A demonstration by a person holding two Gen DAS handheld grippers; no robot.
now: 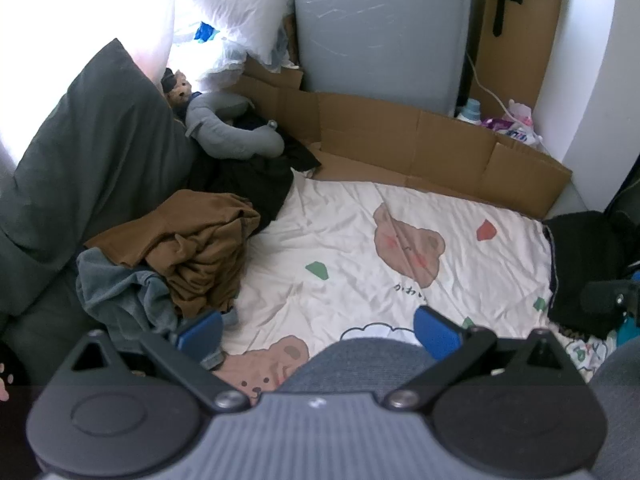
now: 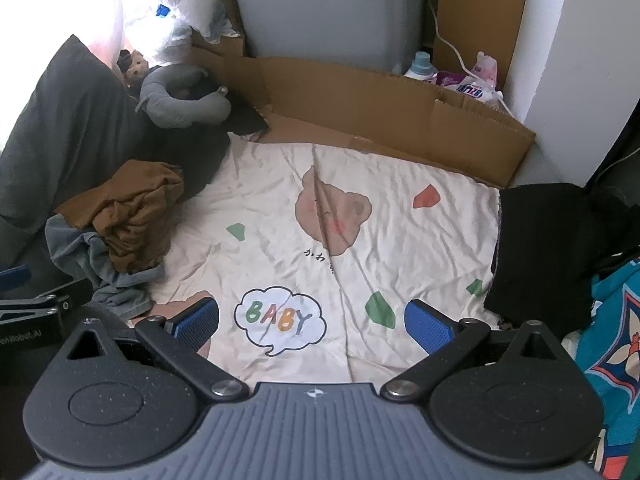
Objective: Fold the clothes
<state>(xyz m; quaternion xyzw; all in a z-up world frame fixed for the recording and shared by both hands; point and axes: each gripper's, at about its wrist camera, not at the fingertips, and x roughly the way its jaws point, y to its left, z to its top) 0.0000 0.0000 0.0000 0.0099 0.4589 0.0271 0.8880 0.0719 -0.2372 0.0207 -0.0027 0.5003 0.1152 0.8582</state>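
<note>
Clothes (image 1: 192,248) lie heaped at the frame's left on the bear-print sheet (image 1: 360,248); left gripper (image 1: 318,334) and right gripper (image 2: 312,320) jaws gape wide, empty.

Lit by daylight pouring in from the upper left, blown out to pure white behind the white pillow (image 1: 236,12) in both views. Soft, even brightness across the printed sheet (image 2: 320,208), with faint shadows in its wrinkles. Dim along the dark pillow (image 1: 92,152) at left. Strong fisheye bending and black vignetting at the corners; slightly soft focus throughout
</note>
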